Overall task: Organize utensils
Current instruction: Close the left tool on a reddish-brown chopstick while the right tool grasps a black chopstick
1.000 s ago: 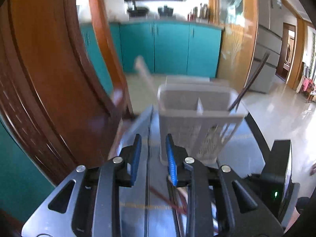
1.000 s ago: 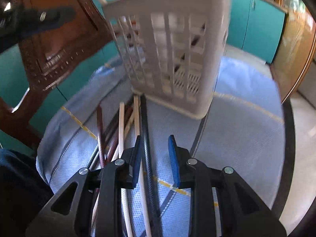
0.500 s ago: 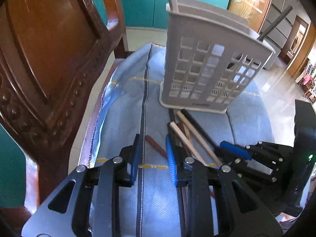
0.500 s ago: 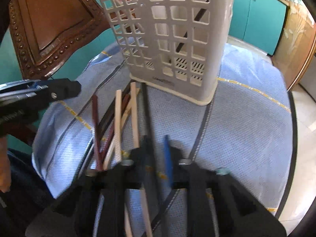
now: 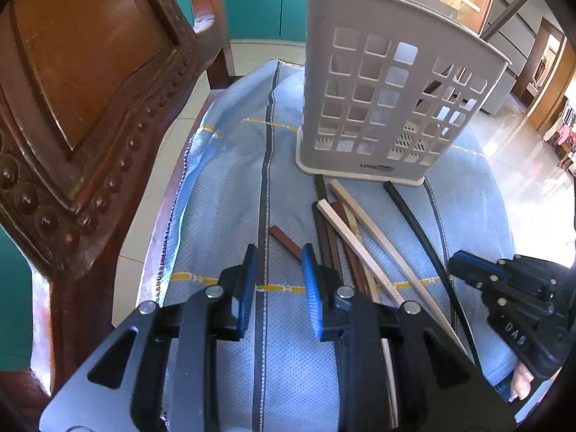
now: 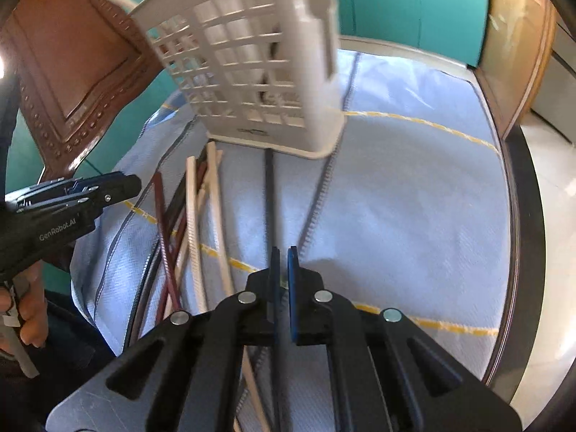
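Note:
A pale slotted utensil basket [image 5: 378,108] [image 6: 252,72] stands on a blue cloth [image 5: 223,187]. A pale chopstick and a black one poke out of its top. Several loose chopsticks [image 5: 360,237] [image 6: 190,216], pale, red-brown and dark, lie fanned in front of it. My right gripper [image 6: 282,262] [image 5: 457,262] is shut on a black chopstick [image 6: 269,198] [image 5: 414,216] that lies apart from the rest. My left gripper [image 5: 279,255] [image 6: 133,181] hovers low over the cloth with its jaws apart. They hold nothing, and a red-brown chopstick's end [image 5: 282,239] lies just ahead of them.
A carved wooden chair [image 5: 90,90] [image 6: 72,72] stands close on the left of the table. The round table's dark edge [image 6: 514,216] curves along the right. Teal cabinets [image 6: 414,3] stand behind. A hand [image 6: 25,309] holds the left gripper.
My left gripper has sunk and tipped down over the chopsticks. The right gripper's jaws have shut on the black chopstick and it has swung sideways with it.

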